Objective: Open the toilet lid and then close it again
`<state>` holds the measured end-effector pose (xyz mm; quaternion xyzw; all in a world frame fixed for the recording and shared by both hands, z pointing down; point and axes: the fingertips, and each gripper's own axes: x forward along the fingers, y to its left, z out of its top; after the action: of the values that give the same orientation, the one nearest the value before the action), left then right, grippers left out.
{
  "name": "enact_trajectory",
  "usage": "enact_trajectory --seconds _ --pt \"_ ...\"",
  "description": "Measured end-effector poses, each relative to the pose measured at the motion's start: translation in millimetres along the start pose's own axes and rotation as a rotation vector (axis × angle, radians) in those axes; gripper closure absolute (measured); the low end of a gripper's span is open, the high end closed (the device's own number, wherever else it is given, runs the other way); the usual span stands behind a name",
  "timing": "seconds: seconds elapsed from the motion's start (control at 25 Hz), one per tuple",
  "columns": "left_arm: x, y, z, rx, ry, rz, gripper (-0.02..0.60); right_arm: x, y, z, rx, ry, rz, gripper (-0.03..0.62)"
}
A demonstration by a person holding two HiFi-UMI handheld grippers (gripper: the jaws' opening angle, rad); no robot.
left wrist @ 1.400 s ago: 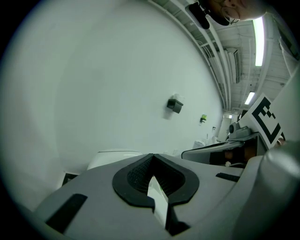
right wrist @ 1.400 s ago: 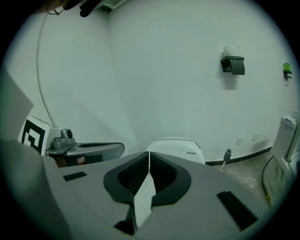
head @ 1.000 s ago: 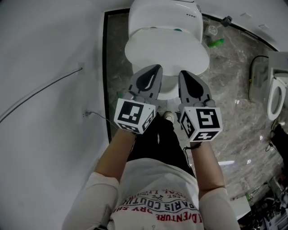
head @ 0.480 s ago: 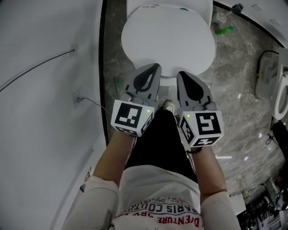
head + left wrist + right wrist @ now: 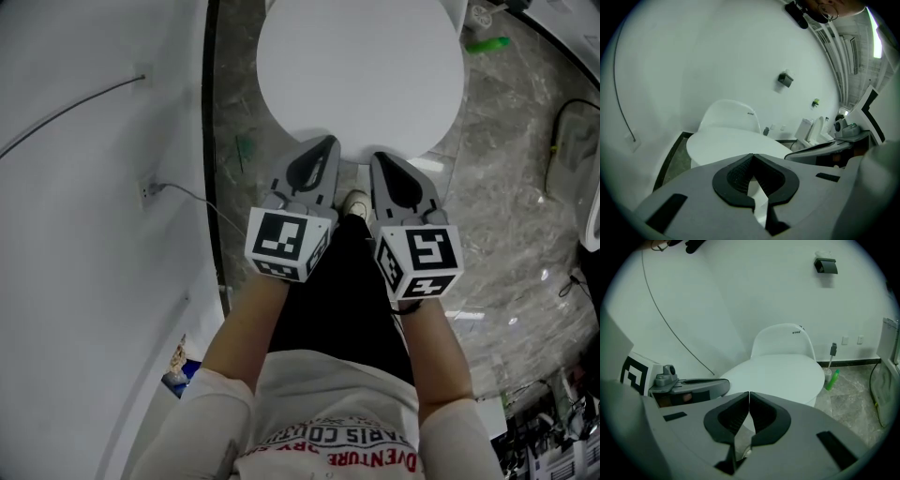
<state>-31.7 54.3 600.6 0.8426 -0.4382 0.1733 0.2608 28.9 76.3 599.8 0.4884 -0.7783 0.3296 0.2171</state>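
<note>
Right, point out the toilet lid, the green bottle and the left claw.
toilet lid (image 5: 361, 75), head view, middle of its closed top.
green bottle (image 5: 831, 380), right gripper view, its body.
left claw (image 5: 324, 144), head view, its shut tips.

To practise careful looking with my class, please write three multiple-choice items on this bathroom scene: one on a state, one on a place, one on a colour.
1. The toilet lid is: A down; B raised; C missing.
2. The bottle is: A on the lid; B on the floor; C on a shelf.
3. The bottle is: A red; B green; C blue.

Answers: 1 A, the lid lies flat and level. 2 B, the bottle sits on the marble off to the lid's side. 3 B, it shows bright green against the grey stone.
</note>
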Motion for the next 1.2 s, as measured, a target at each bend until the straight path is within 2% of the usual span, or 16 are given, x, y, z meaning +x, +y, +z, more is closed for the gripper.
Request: enact_trajectory --seconds 0.64,0.92,1.04,1.2 --pt "43.1 22.6 -115.4 -0.036 0.185 0.018 0.575 66.3 -23.1 -106.9 0.024 0.195 0.021 0.58" --pt "64.8 34.2 -153.7 0.01 0.261 0.017 0.575 96.3 -35.1 -140.3 0.029 0.248 0.001 0.58" --pt "68.5 39.3 -162.5 0.011 0.258 0.012 0.575 106.2 -35.6 -149.1 0.011 0.257 -0.011 0.58" --pt "69.8 39.0 -161.0 -0.036 0.218 -0.005 0.575 106.7 -37.0 -148.6 -0.019 0.245 -0.018 0.58"
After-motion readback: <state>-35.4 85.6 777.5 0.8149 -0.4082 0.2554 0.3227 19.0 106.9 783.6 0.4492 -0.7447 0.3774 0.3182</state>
